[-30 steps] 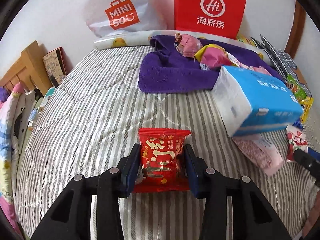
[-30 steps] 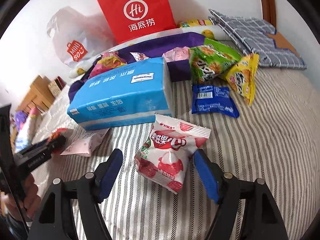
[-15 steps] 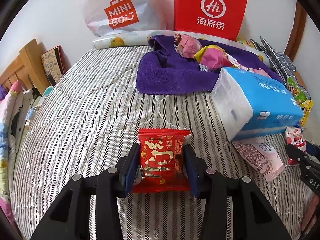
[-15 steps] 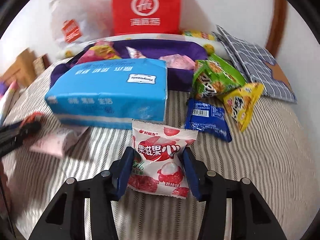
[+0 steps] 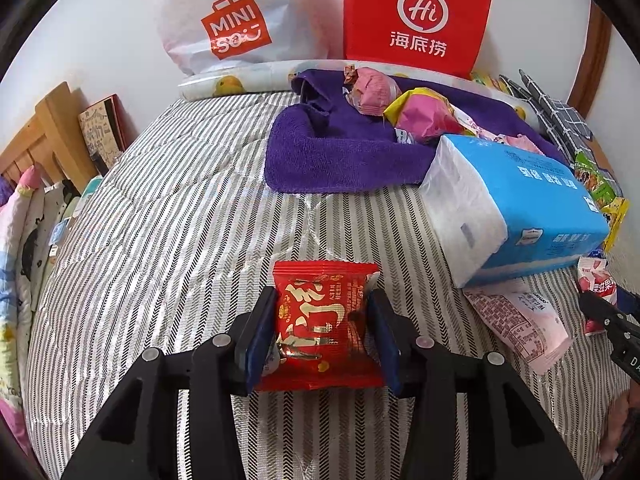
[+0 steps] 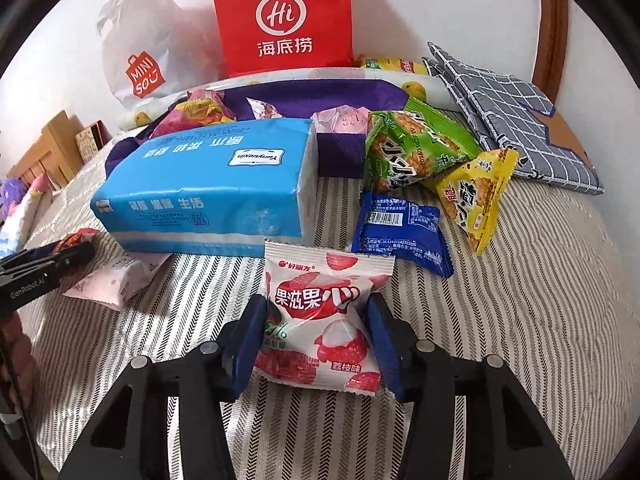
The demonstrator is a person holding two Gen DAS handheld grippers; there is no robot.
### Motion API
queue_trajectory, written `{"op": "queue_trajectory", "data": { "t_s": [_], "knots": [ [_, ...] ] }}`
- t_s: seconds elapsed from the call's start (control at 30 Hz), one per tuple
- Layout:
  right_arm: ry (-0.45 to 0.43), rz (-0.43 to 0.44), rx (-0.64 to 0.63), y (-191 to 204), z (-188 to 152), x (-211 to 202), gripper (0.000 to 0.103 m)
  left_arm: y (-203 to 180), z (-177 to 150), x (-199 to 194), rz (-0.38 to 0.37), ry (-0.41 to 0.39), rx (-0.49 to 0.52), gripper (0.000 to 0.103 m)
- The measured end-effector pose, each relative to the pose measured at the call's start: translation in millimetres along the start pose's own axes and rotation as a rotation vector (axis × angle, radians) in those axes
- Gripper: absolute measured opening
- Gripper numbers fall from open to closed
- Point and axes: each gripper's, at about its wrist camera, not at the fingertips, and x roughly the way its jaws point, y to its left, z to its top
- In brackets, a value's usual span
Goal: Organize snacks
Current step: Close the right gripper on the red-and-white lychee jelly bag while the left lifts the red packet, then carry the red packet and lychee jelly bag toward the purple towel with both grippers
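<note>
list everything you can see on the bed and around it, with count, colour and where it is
red snack packet: 1, red, between the left gripper's fingers
lychee snack packet: 1, white and pink, between the right gripper's fingers
tissue pack: 1, blue, mid-bed in front of the towel
purple towel: 1, purple, back of bed, wrapped snacks on it
pink packet: 1, pale pink, by the tissue pack
green packet: 1, green, right of the tissue pack
yellow packet: 1, yellow, beside the green one
blue packet: 1, dark blue, below the green one
red paper bag: 1, red, against the wall
white plastic bag: 1, white, left of the red bag
checked cloth: 1, grey, far right
left gripper: 1, black, shut
right gripper: 1, black, shut
</note>
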Motion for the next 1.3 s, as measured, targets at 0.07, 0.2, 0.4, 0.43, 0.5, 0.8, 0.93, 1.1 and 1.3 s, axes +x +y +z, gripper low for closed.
{"op": "queue_trajectory", "data": {
  "t_s": [0.07, 0.2, 0.4, 0.43, 0.5, 0.8, 0.93, 1.1, 1.3],
  "knots": [
    [0.005, -0.018, -0.023, 4, 1, 1, 0.049, 0, 0, 0, -0.001, 0.0, -0.001, 0.045],
    [0.011, -0.013, -0.025, 3, 3, 2, 0.05, 1, 0, 0, -0.003, -0.001, -0.002, 0.045],
    [0.014, -0.009, -0.021, 3, 3, 2, 0.05, 1, 0, 0, -0.006, -0.001, -0.003, 0.045],
    [0.014, -0.008, -0.019, 3, 3, 2, 0.05, 1, 0, 0, -0.006, -0.001, -0.003, 0.045],
    [0.013, -0.004, -0.015, 3, 3, 2, 0.05, 1, 0, 0, -0.006, -0.001, -0.003, 0.045],
    [0.007, -0.024, -0.015, 3, 3, 1, 0.05, 3, 0, 0, -0.023, -0.006, -0.011, 0.045],
    [-0.002, -0.054, -0.006, 2, 3, -1, 0.049, 3, 0, 1, -0.022, -0.006, -0.01, 0.045],
    [-0.034, -0.083, 0.012, -1, 1, -8, 0.048, 5, 0, 0, -0.031, -0.007, -0.016, 0.044],
    [-0.043, -0.05, -0.01, 6, -4, -18, 0.048, 11, 1, -8, -0.071, 0.003, -0.025, 0.042]
  ]
}}
